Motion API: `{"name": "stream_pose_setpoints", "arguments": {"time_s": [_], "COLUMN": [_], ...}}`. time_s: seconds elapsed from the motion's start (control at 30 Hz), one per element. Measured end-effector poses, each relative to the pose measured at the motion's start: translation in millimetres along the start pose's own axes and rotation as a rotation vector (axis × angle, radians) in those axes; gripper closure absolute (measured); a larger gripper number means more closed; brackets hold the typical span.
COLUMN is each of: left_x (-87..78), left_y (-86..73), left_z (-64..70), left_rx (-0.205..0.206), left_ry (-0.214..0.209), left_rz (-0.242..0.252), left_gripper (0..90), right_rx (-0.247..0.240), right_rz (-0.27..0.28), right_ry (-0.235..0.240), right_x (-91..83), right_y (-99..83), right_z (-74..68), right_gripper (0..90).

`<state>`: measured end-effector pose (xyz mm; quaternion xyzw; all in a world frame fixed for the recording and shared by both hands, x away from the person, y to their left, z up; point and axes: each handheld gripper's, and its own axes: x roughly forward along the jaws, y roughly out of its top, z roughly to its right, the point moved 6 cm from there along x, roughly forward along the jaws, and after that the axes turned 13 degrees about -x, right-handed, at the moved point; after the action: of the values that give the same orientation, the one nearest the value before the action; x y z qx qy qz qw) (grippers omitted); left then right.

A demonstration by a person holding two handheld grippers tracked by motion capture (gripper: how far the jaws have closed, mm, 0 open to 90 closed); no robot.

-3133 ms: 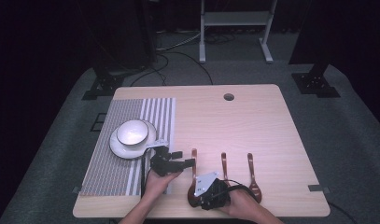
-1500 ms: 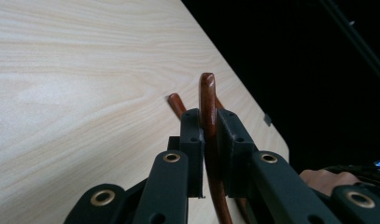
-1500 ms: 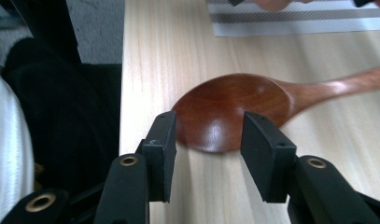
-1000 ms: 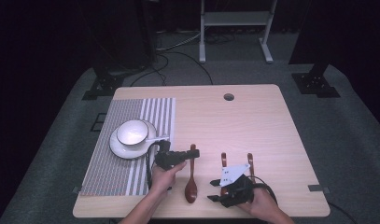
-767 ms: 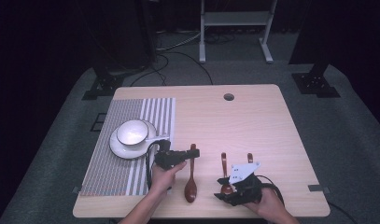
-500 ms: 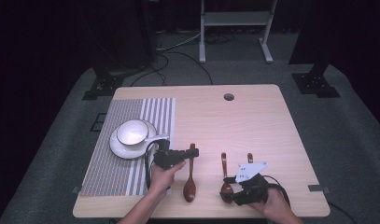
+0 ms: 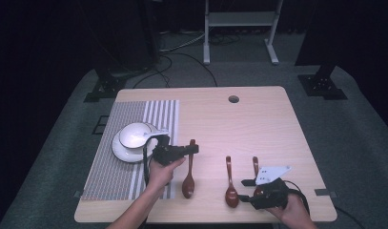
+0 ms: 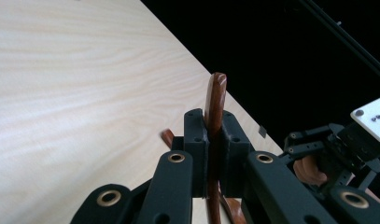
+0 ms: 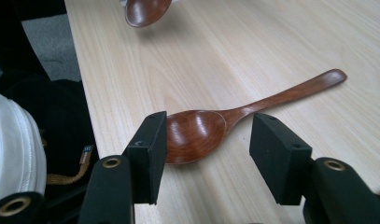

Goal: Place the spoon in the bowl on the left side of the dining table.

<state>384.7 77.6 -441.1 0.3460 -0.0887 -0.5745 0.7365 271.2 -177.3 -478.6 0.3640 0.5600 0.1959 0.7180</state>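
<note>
Right gripper view: spoon (image 9: 197, 135) between fingers (image 9: 148, 154) (apart).

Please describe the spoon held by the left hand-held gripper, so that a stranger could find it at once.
On the wooden table, look just right of the striped placemat. Of three brown wooden spoons in a row near the front edge, it is the leftmost spoon. Only this one has its handle clamped between the left hand-held gripper jaws.
</note>
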Motion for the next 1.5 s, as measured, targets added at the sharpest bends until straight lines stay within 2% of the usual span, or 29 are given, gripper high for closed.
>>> {"name": "stream_pose_setpoints", "arguments": {"time_s": [0.27, 0.47, 1.03, 1.5], "left_x": [-6.1, -11.2, -27.8, -45.7], "left_y": [23.9, 38.4, 73.1, 103.8], "left_z": [0.3, -3.0, -7.8, -10.4], "left_rx": [0.034, 0.032, 0.032, 0.053], "left_ry": [0.025, 0.051, 0.086, 0.137], "left_rz": [0.005, 0.026, 0.07, 0.101], "left_gripper": [84.1, 84.1, 84.1, 84.1], "right_rx": [0.024, 0.025, 0.022, 0.023], "right_rz": [0.023, 0.025, 0.026, 0.028], "right_ry": [-0.018, -0.031, -0.041, -0.037], "right_x": [-7.4, -10.5, -12.8, -12.5], "right_y": [-3.6, -4.5, -5.2, -4.4], "right_z": [2.4, 4.6, 7.2, 7.5], "right_gripper": [44.7, 44.8, 44.9, 44.7]}}
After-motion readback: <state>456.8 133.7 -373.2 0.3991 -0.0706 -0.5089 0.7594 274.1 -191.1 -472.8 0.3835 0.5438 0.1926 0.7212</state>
